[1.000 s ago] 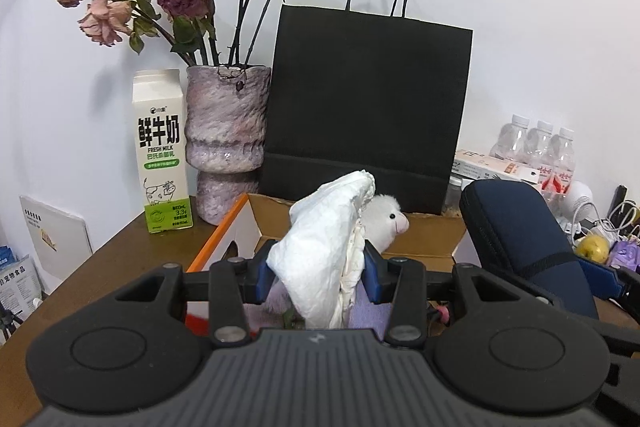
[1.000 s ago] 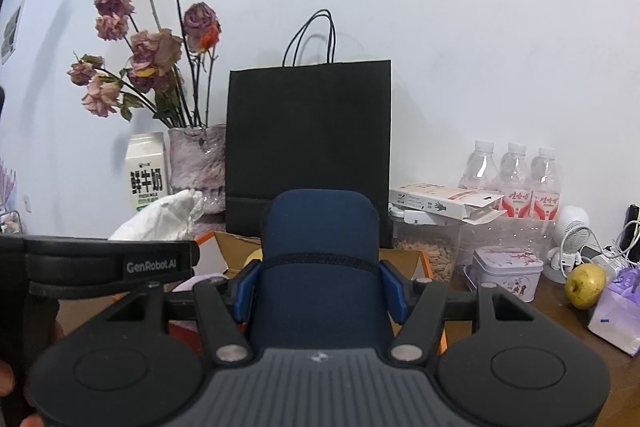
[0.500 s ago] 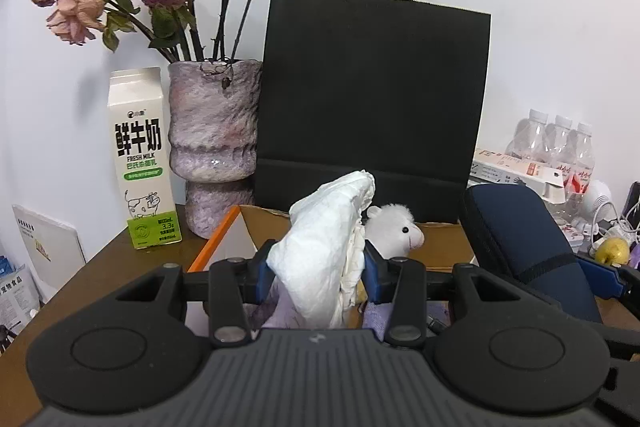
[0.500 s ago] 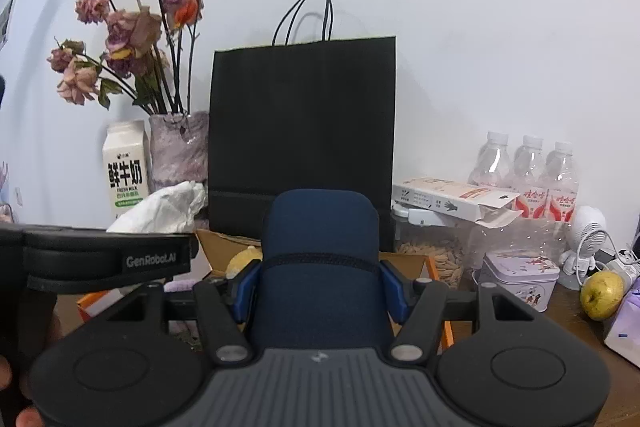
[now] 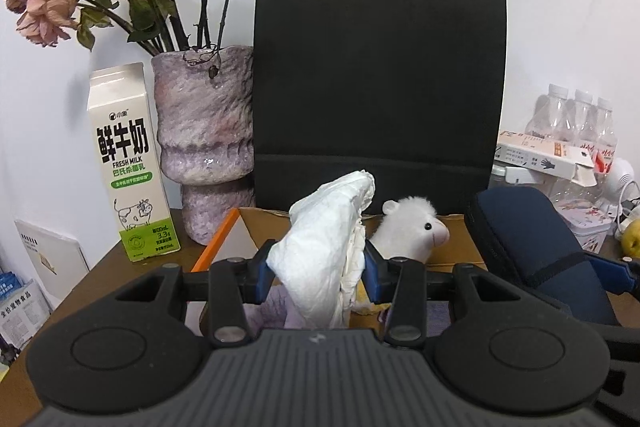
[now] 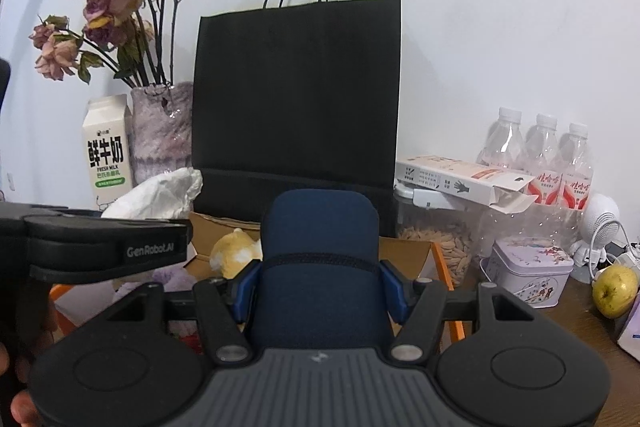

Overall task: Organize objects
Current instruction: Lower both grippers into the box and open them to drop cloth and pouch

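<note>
My left gripper (image 5: 318,273) is shut on a crumpled white tissue (image 5: 324,247) and holds it above an open cardboard box (image 5: 456,227) with an orange edge. A white plush sheep (image 5: 412,231) sits in the box. My right gripper (image 6: 320,287) is shut on a dark blue padded case (image 6: 320,259) and holds it over the same box (image 6: 416,251). The case also shows at the right of the left wrist view (image 5: 532,247). The tissue (image 6: 160,193) and left gripper body show at the left of the right wrist view. A yellow plush (image 6: 234,253) lies in the box.
A black paper bag (image 5: 376,87) stands behind the box. A purple vase (image 5: 204,143) of dried roses and a milk carton (image 5: 128,163) stand left. At right are water bottles (image 6: 536,151), a seed jar (image 6: 436,247), a tin (image 6: 528,275) and a yellow-green fruit (image 6: 614,291).
Both grippers have moved forward and down toward the box with their loads. The bag, vase and carton loom larger. Both grips are unchanged.
</note>
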Action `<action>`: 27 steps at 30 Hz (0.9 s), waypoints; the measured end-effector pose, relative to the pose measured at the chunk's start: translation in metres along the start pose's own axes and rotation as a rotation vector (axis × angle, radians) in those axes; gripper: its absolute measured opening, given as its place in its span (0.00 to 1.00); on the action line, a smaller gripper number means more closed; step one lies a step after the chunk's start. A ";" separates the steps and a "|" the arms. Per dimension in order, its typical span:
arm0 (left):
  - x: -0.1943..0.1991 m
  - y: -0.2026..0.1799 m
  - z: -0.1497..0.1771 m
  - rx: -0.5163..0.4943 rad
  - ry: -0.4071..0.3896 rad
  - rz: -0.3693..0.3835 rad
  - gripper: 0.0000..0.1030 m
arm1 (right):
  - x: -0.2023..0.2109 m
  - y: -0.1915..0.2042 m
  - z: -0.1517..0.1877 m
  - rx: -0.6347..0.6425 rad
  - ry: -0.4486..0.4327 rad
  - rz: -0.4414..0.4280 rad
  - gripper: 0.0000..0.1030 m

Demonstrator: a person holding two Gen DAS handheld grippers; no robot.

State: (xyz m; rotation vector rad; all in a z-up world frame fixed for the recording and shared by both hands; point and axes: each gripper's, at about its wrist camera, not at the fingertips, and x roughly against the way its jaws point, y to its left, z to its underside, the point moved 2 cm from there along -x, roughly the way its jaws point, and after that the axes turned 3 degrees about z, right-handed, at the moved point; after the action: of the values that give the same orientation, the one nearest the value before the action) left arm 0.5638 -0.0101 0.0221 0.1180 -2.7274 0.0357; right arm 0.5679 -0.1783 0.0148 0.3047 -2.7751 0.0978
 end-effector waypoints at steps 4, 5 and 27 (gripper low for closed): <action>-0.007 -0.001 0.000 -0.012 0.006 0.006 0.42 | -0.007 0.002 0.000 0.007 0.013 0.002 0.58; -0.008 -0.001 0.000 -0.013 0.010 0.008 0.42 | -0.008 0.002 0.000 0.008 0.018 0.004 0.58; -0.008 0.003 0.004 -0.027 -0.021 -0.050 1.00 | -0.017 -0.008 0.006 -0.032 0.062 0.038 1.00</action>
State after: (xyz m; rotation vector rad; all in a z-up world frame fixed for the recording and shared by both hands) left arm 0.5695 -0.0065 0.0152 0.1804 -2.7432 -0.0164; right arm 0.5832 -0.1832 0.0036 0.2363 -2.7189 0.0714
